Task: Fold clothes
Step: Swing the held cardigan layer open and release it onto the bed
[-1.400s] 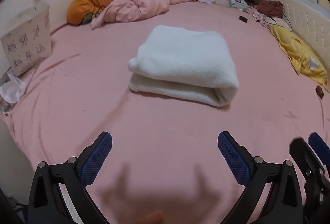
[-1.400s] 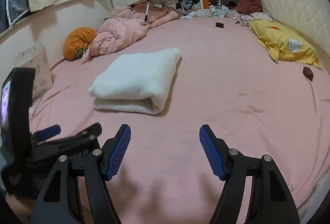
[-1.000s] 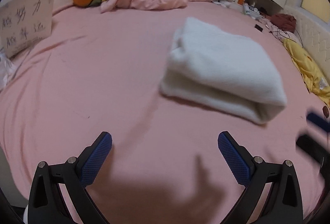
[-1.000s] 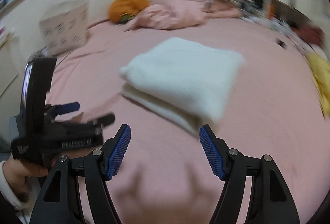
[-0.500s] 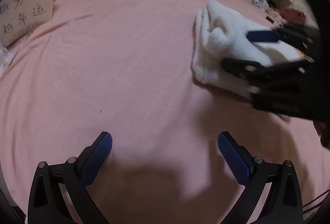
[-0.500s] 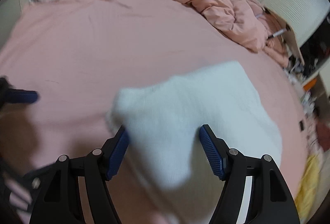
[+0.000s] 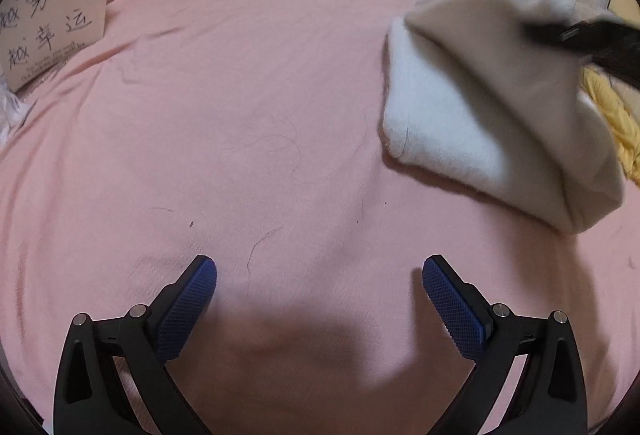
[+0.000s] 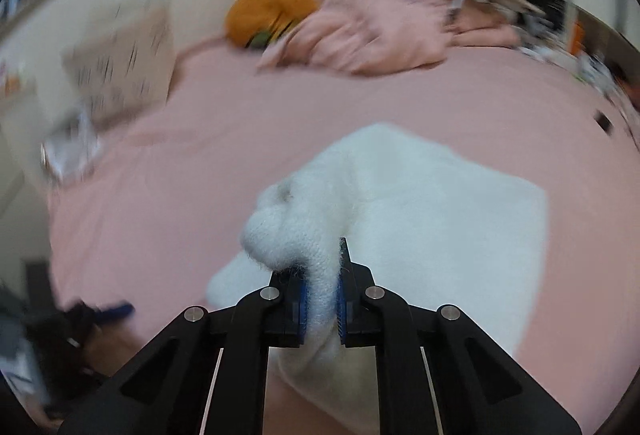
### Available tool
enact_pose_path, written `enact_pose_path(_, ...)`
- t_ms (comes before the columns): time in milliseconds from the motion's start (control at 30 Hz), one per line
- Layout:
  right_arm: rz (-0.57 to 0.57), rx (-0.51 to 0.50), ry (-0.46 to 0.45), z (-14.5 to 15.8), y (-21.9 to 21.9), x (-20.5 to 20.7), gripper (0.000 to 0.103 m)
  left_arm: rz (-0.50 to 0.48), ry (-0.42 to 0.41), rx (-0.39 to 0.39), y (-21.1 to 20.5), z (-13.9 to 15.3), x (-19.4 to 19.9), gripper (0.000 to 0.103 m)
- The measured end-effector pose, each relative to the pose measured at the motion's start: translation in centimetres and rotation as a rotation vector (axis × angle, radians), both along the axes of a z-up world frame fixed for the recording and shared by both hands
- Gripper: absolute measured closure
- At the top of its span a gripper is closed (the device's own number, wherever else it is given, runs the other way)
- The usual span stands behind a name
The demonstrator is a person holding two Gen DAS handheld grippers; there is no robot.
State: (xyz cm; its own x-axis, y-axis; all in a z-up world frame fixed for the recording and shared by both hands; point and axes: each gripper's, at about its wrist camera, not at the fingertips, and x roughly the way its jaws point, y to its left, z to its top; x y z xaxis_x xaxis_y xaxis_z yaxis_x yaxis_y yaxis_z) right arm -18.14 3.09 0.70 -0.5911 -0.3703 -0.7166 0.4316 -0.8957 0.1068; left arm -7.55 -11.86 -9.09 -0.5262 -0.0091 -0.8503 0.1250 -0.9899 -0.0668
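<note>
Right gripper [image 8: 320,295] now clamped – white garment [image 8: 420,227] lifted

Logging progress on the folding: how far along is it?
The white fleece garment looks already folded on the pink bed. The right gripper is shut on its corner, lifting it; the left gripper is open, empty. What remains is unclear.

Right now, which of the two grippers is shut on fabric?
The right gripper, clamped on a bunched edge of the white garment. The left gripper hangs open over bare pink bedsheet.
</note>
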Motion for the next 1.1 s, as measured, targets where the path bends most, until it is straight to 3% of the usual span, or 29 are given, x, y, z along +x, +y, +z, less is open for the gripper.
enact_pose_path(100,-0.167,-0.099,0.033,2.4,5.9,2.0,0.092,0.004,0.003,-0.007,-0.3,-0.2,-0.2,0.001)
enact_pose_path(267,-0.538,-0.185,0.074,3.9,18.3,7.9,0.092,0.061,0.037,0.095,-1.8,0.1,-0.2,0.001)
enact_pose_path(333,-0.663,-0.219,0.068,2.6,22.7,10.1,0.092,0.071,0.047,0.115,-2.1,0.1,-0.2,0.001)
enact_pose_path(400,-0.817,-0.289,0.010,-0.6,27.3,13.1,0.091,0.073,0.047,0.103,-1.8,0.1,-0.2,0.001)
enact_pose_path(500,-0.931,-0.306,-0.083,-5.5,30.9,15.1,0.089,0.058,0.038,0.051,-1.0,-0.2,-0.3,0.001)
enact_pose_path(567,-0.978,-0.365,-0.149,-8.8,32.0,15.9,0.082,0.046,0.031,0.012,-0.6,-0.4,-0.4,0.001)
enact_pose_path(600,-0.982,-0.405,-0.125,-9.2,32.5,16.3,0.082,0.042,0.027,-0.002,-0.4,-0.4,-0.4,0.001)
enact_pose_path(667,-0.991,-0.460,-0.104,-9.3,33.5,16.3,0.079,0.039,0.025,-0.020,-0.1,-0.5,-0.4,0.001)
enact_pose_path(800,-1.083,-0.564,-0.162,-8.5,35.9,16.5,0.074,0.047,0.030,-0.016,-0.2,-0.5,-0.3,0.001)
enact_pose_path(933,-1.326,-0.453,-0.154,-6.9,38.1,20.7,0.068,0.057,0.040,-0.001,-0.5,-0.2,-0.2,0.001)
enact_pose_path(1000,-1.298,-0.408,-0.078,-4.7,37.7,20.0,0.068,0.073,0.059,0.024,-0.7,0.5,-0.1,0.001)
enact_pose_path(1100,-1.024,-0.344,-0.038,-2.4,34.3,15.2,0.068,0.045,0.156,0.081,0.7,3.6,-0.4,0.001)
